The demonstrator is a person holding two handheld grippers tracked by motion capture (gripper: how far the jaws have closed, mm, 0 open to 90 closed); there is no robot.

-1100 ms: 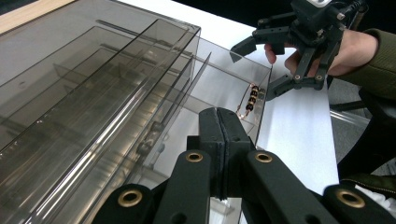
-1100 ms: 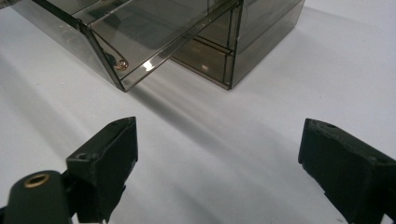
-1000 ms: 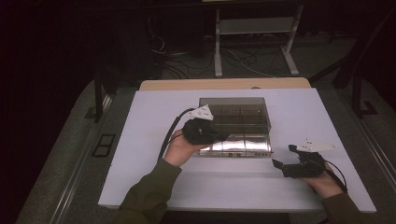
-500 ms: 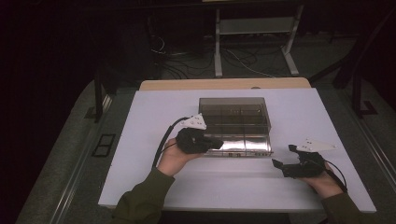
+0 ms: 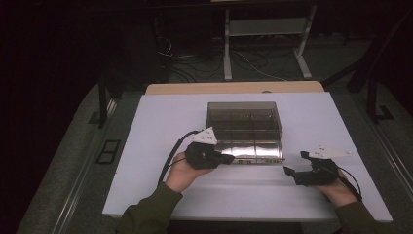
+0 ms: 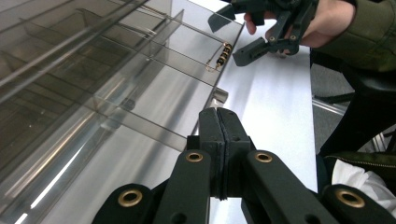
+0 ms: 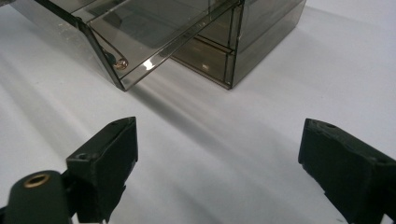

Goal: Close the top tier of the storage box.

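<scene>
A smoked clear box [image 5: 243, 114] with drawers stands mid-table, and its lower drawer [image 5: 253, 151] is pulled out toward me. My left gripper [image 5: 228, 158] is at that drawer's front left, its jaws pressed together with nothing between them. In the left gripper view the shut left gripper [image 6: 218, 114] points at a small metal knob [image 6: 220, 95] just beyond it, and a small beaded chain [image 6: 219, 57] lies inside the drawer [image 6: 140, 107]. My right gripper [image 5: 295, 163] rests to the right of the drawer, open and empty. Its own view shows the right gripper [image 7: 219, 149] facing the drawer's corner [image 7: 140, 42].
The white table top [image 5: 156, 126] has bare room to the left and right of the box. A wooden strip [image 5: 234, 87] runs along the far edge. Beyond it are a metal stand [image 5: 265, 29] and cables [image 5: 195, 63] on the floor.
My left gripper has moved from over the box's front edge down toward me, to the drawer's front. The right gripper has stayed where it was.
</scene>
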